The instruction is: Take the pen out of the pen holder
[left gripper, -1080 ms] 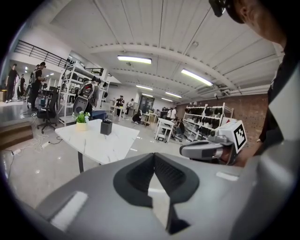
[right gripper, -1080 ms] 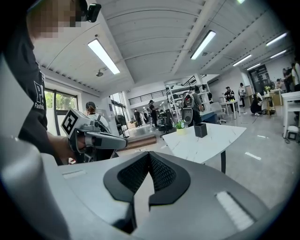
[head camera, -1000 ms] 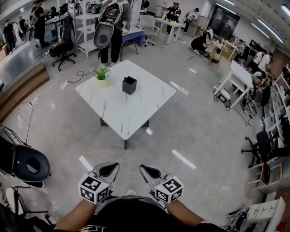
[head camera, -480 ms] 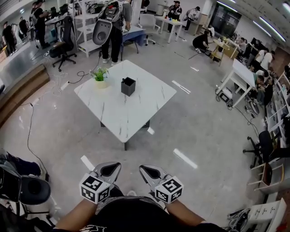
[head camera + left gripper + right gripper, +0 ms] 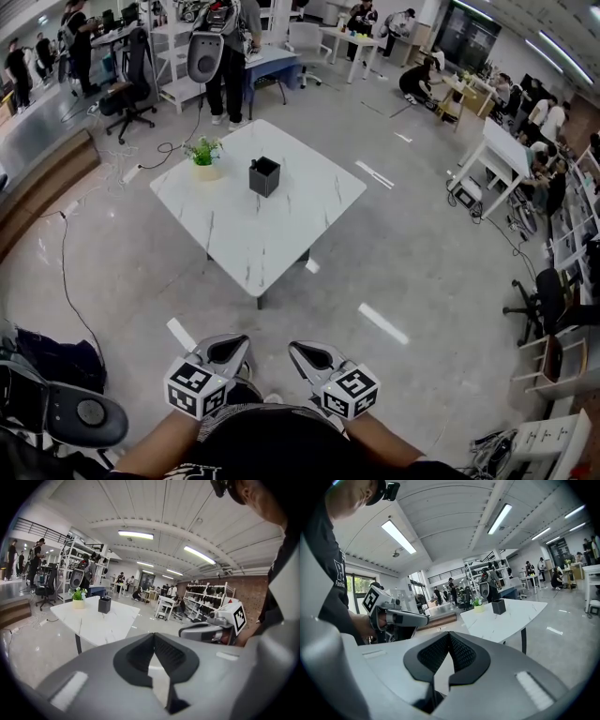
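The black pen holder (image 5: 264, 176) stands on the white bench (image 5: 281, 234), toward its far side, with a potted plant (image 5: 206, 156) near the bench's left corner (any pen inside is too small to make out). Well short of the bench, the left hand-held gripper (image 5: 234, 342) and the right hand-held gripper (image 5: 298, 349) each have their jaws pressed together on nothing.

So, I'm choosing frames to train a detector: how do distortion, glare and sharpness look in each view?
Head view: strong fisheye bending, sharp throughout, bright streaks on the glossy floor, pen holder tiny on the table. Left gripper view: black round vignette at the corners, scene evenly lit. Right gripper view: same vignette, light strip nearly blown out.
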A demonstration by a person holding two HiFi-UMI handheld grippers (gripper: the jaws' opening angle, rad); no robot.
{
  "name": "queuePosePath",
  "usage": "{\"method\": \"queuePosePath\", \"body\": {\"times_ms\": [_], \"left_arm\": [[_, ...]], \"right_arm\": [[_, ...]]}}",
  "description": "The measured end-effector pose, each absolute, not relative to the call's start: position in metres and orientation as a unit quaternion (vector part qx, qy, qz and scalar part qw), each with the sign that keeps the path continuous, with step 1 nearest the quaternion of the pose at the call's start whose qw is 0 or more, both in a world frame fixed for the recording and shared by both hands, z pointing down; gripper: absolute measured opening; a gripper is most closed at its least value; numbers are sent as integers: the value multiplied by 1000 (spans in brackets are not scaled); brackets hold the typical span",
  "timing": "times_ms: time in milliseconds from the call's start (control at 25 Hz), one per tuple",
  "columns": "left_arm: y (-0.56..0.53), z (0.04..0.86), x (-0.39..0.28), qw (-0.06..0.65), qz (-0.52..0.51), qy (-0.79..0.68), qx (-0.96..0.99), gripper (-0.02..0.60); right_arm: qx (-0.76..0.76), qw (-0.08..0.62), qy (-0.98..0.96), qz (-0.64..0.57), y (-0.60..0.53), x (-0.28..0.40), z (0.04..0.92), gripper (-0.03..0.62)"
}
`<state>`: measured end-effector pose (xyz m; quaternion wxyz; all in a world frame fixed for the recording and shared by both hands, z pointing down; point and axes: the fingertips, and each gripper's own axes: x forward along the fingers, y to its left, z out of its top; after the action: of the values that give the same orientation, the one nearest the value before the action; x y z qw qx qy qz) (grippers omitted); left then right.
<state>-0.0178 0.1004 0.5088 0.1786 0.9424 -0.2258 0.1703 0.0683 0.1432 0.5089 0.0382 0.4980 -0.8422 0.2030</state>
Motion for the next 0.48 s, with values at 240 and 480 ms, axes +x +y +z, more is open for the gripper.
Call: {"method": "queuePosePath", "body": {"times_ms": [240, 480], "left_arm": [[72, 509, -11, 179, 160, -224, 945, 57], [44, 515, -10, 181, 166, -223, 943, 57]], "right_arm": [[506, 44, -837, 205, 122, 75, 513, 0], [506, 51, -836, 206, 92, 77, 513, 0]]}}
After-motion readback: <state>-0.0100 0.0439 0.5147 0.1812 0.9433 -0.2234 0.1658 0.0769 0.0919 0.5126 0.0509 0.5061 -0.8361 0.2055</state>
